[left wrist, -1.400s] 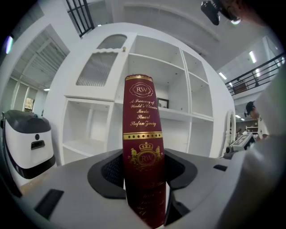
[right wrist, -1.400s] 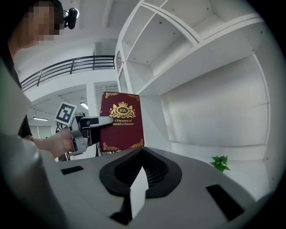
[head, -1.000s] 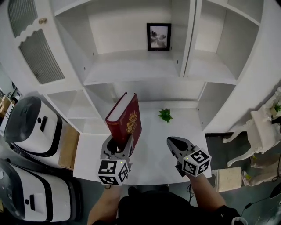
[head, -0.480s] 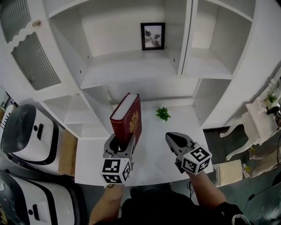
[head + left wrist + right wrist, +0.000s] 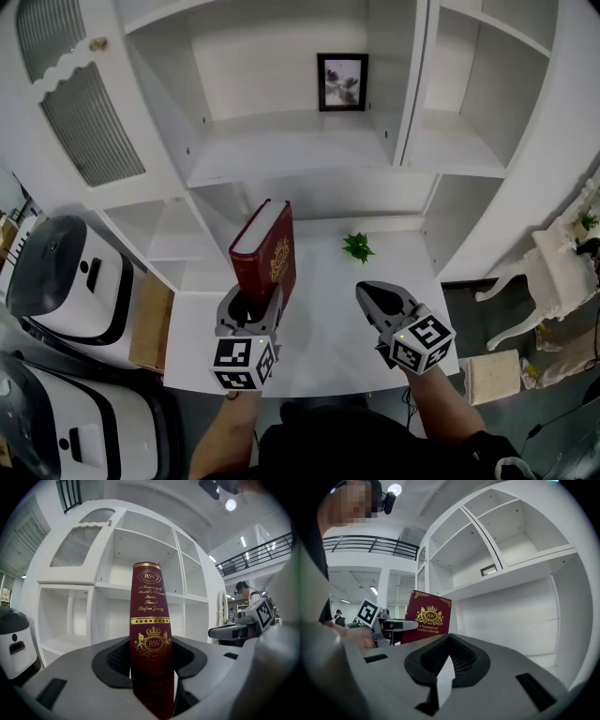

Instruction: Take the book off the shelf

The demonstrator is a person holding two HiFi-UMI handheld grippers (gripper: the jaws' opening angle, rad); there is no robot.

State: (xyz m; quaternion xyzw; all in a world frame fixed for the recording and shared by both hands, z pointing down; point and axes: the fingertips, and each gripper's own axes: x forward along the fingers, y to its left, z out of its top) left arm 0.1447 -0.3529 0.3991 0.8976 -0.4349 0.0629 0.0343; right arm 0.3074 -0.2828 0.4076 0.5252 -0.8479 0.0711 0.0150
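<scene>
At the white desk (image 5: 328,337), left gripper (image 5: 251,303) clamps upright red book (image 5: 267,251); right gripper (image 5: 366,298) jaws closed together, empty.

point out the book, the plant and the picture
book (image 5: 278,265): head view, on its red front cover
plant (image 5: 356,247): head view, on its green leaves
picture (image 5: 342,82): head view, middle of the framed print

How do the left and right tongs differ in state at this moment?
The left tongs are clamped on the red book, held upright; the right tongs are closed on nothing. The left jaws stand a book's thickness apart; the right jaws meet. Both hang over the white desk.
</scene>
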